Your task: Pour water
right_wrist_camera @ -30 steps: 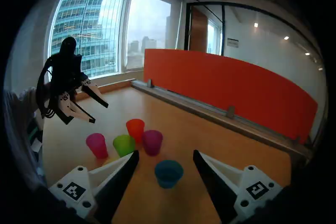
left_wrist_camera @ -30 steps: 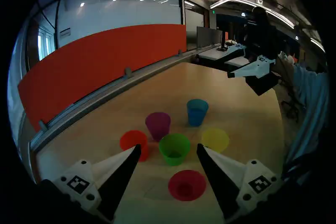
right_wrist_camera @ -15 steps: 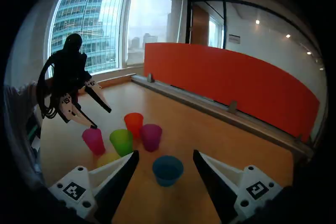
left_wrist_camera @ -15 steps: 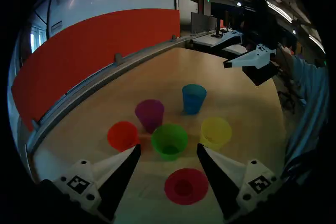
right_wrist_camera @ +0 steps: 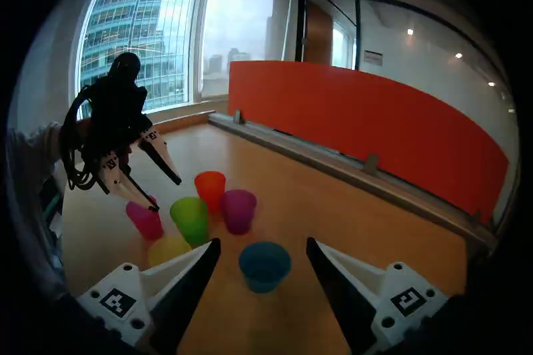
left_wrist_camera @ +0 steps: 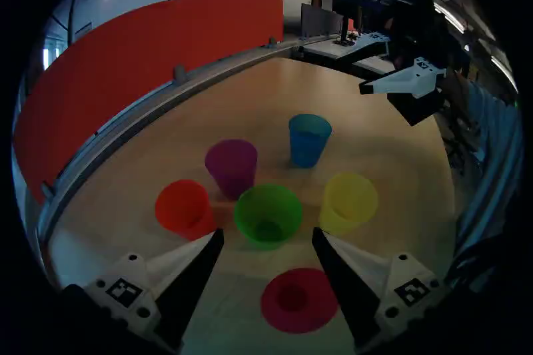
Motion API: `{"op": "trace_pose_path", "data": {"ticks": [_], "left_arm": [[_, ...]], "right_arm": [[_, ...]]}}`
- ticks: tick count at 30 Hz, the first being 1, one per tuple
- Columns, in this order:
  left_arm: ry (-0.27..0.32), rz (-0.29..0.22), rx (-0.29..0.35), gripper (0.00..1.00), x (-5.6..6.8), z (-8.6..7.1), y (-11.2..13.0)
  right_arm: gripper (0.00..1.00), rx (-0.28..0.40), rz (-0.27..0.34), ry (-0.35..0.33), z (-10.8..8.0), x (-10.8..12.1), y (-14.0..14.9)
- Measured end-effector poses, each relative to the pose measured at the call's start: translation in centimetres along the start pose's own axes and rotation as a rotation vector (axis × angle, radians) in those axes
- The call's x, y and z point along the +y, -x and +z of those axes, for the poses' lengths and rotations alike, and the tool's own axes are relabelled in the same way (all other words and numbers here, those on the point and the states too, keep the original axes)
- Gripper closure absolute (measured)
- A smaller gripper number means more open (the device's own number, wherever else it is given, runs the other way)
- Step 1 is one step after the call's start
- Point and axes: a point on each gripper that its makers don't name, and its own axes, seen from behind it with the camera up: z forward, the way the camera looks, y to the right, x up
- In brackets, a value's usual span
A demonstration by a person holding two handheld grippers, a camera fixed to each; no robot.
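Left gripper view: the left gripper (left_wrist_camera: 266, 232) hangs over the table (left_wrist_camera: 393, 168) with its two fingers spread wide and nothing between them. Nearest, low between the fingers, stands the pink cup (left_wrist_camera: 298, 300), seen from above. Just past the fingertips is the green cup (left_wrist_camera: 268, 215), with the orange cup (left_wrist_camera: 183, 208) to its left and the yellow cup (left_wrist_camera: 348, 202) to its right. Behind the green cup comes the purple cup (left_wrist_camera: 232, 167), which looks to touch the orange one. Farther off and to the right stands the blue cup (left_wrist_camera: 309, 140), apart from the others. All six cups are upright with mouths up; I cannot tell whether any holds water. Past the blue cup, at the far right, the other gripper hangs in the air above the table, its fingers apart and empty. An orange screen (left_wrist_camera: 133, 55) runs along the table's left edge.

In the right gripper view, the right gripper (right_wrist_camera: 262, 243) is likewise wide open and holds nothing. The blue cup stands nearest, between its fingers. The yellow cup sits to the left by the left finger, then the green and purple cups, with the orange cup behind them. At the far left, the left gripper reaches down with parted fingers, its lower fingertip at the pink cup's rim. Windows (right_wrist_camera: 140, 42) lie beyond.
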Motion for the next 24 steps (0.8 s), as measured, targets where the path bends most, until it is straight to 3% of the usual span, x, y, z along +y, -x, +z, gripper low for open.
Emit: {"op": "trace_pose_path", "data": {"ticks": [9,24], "left_arm": [[0.008,-0.011,-0.045,0.01,-0.3,1.5,0.9],[0.023,-0.018,-0.06,0.01,0.0,3.4,0.9]], "right_arm": [[0.0,-0.014,-0.009,-0.006,0.7,-0.1,0.4],[0.0,-0.023,-0.008,-0.004,1.4,0.3,0.7]]}}
